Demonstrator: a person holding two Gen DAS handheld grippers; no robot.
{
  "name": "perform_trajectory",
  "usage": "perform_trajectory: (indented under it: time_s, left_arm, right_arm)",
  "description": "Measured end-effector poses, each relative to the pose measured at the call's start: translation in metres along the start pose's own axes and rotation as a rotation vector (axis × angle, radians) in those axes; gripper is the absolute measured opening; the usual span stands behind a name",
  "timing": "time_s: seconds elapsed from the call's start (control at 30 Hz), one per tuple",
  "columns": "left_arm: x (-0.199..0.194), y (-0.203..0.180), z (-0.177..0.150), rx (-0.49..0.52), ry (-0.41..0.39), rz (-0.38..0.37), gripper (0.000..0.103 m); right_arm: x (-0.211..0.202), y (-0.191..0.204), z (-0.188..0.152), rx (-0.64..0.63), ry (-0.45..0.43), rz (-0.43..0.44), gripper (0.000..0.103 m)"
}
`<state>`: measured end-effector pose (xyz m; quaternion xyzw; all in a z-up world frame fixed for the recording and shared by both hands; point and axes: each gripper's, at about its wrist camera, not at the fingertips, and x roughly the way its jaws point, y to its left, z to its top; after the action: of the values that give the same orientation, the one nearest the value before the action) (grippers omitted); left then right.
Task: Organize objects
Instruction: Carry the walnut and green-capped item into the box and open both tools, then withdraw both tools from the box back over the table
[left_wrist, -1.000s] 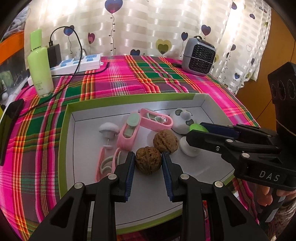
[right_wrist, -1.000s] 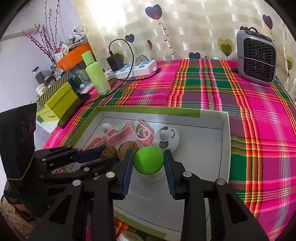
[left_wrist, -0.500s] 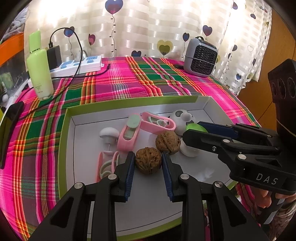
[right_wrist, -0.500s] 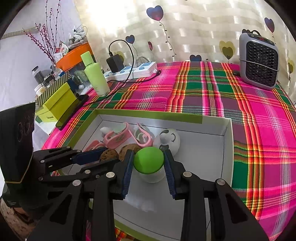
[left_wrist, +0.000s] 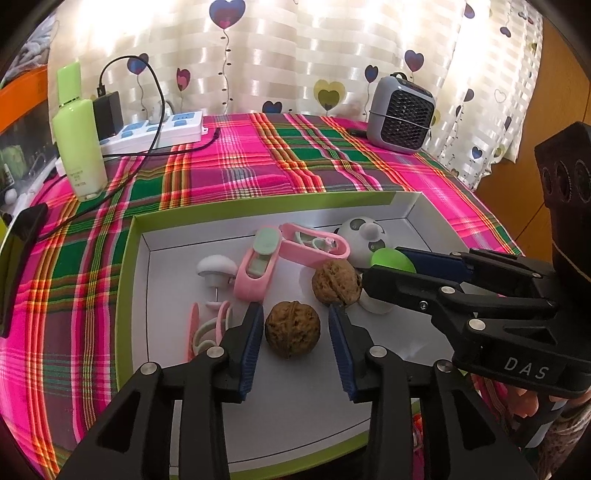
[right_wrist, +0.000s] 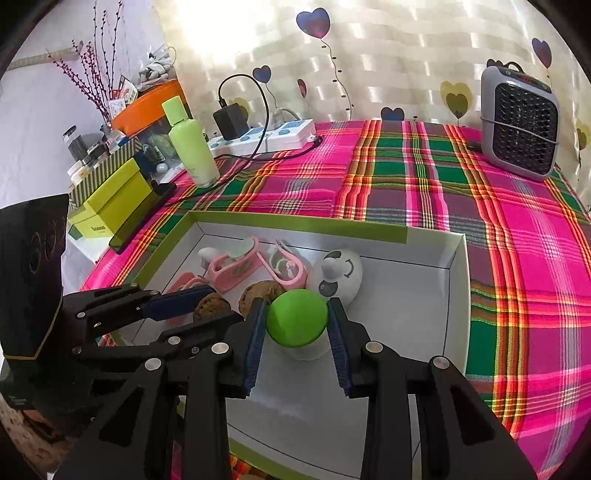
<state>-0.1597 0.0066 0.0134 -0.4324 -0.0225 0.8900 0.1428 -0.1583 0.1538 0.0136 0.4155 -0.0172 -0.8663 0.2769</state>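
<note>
A white tray (left_wrist: 258, 208) with a green rim lies on the plaid cloth. My left gripper (left_wrist: 295, 310) hangs over it, and its jaws are opening. A brown walnut (left_wrist: 292, 334) sits on the tray floor between them, with a small gap to each blue pad. A second walnut (left_wrist: 336, 282) lies just behind it. My right gripper (right_wrist: 297, 302) is shut on a mushroom toy (right_wrist: 297, 322) with a green cap and white base, low over the tray (right_wrist: 295, 221). In the right wrist view the left gripper (right_wrist: 221, 306) reaches in from the left.
In the tray also lie pink clips (left_wrist: 258, 266), a white mushroom piece (left_wrist: 216, 269) and a panda-faced ball (left_wrist: 360, 240). On the cloth behind stand a green bottle (left_wrist: 79, 147), a power strip (left_wrist: 155, 133) with cables and a grey heater (left_wrist: 400, 114). A phone (left_wrist: 18, 258) lies at the left.
The left jaws have parted from the walnut they were clamping, and it now rests free on the tray floor. The right gripper still holds the green-capped toy in place.
</note>
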Motion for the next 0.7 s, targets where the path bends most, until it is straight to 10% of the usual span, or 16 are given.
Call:
perform_trajectory:
  time_s: [0.7]
  left_arm:
    - [-0.029, -0.007, -0.012, 0.003, -0.033, 0.025, 0.05]
  right_arm:
    - [-0.026, 0.004, -0.01, 0.025, -0.042, -0.026, 0.042]
